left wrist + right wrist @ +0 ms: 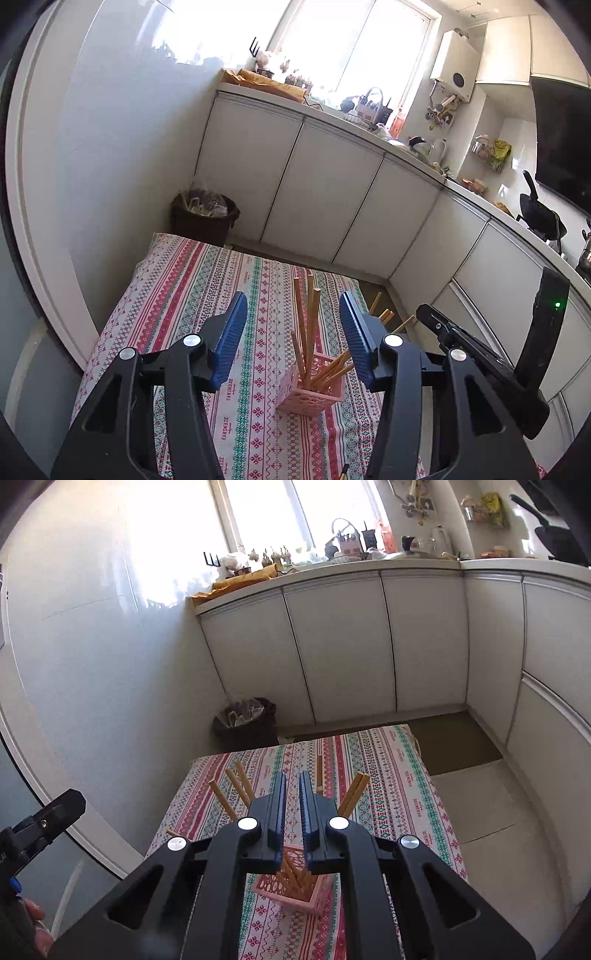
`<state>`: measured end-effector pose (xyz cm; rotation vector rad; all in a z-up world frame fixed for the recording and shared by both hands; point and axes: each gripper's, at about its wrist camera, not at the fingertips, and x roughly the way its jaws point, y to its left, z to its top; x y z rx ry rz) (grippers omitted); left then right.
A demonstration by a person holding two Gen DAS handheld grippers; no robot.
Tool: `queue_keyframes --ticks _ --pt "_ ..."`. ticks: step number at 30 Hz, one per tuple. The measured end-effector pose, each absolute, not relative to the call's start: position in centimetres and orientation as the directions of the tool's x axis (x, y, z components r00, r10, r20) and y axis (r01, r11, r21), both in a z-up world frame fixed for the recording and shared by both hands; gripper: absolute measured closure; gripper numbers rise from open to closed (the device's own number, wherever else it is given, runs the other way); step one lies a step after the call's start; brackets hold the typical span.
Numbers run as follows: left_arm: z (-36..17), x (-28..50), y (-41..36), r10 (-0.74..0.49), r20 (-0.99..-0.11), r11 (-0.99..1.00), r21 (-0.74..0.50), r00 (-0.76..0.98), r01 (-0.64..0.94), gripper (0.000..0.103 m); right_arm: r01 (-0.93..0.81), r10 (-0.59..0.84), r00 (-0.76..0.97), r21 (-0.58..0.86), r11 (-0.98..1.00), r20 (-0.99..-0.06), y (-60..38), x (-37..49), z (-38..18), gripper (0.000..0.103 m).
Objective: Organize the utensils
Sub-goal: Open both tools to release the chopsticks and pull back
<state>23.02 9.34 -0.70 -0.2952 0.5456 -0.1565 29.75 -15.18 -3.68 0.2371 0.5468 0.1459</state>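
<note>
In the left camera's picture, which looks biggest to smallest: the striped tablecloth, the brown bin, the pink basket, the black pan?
1. tablecloth, clearly the largest.
2. bin.
3 and 4. basket and pan look about alike; the basket is much nearer the camera, so I won't rank them.

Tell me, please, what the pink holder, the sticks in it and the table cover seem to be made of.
Pink holder: probably matte plastic, with moulded lattice walls.
Sticks: likely bamboo or wood; plain tan, unglossy, square-cut ends.
Table cover: seems printed woven fabric or oilcloth, draping softly over the edge.
</note>
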Motion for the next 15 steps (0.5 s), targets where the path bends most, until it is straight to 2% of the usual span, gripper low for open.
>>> queue_keyframes --ticks 2,4,9,11,14,15 --pt "-0.7 22.7 9.0 -0.228 -0.498 0.949 -0.308 0.837 0.075 0.052 -0.063 0.193 0.848 0.267 0.962 -0.494 -15.7 28.9 -3.3 0.091" --pt "-0.8 22.6 8.4 -0.233 -0.511 0.952 -0.293 0.827 0.087 0.050 -0.047 0.177 0.850 0.264 0.963 -0.496 -16.2 28.0 -3.0 0.078" --pt "-1.3 22.1 7.1 -0.237 -0.537 0.959 -0.262 0.809 0.106 0.044 -0.026 0.165 0.841 0.265 0.964 -0.516 -17.3 26.1 -3.1 0.077" --pt "-1.4 21.8 6.7 -0.234 -0.543 0.961 -0.253 0.807 0.109 0.037 -0.018 0.155 0.840 0.260 0.966 -0.520 -17.6 25.3 -3.3 0.074" --pt "-1.4 21.4 6.4 -0.226 -0.545 0.964 -0.244 0.807 0.106 0.028 -0.010 0.146 0.840 0.254 0.967 -0.522 -17.9 24.2 -3.5 0.054" --pt "-1.4 21.3 6.3 -0.224 -0.547 0.965 -0.241 0.807 0.105 0.027 -0.007 0.145 0.842 0.259 0.966 -0.519 -18.1 23.9 -3.5 0.051"
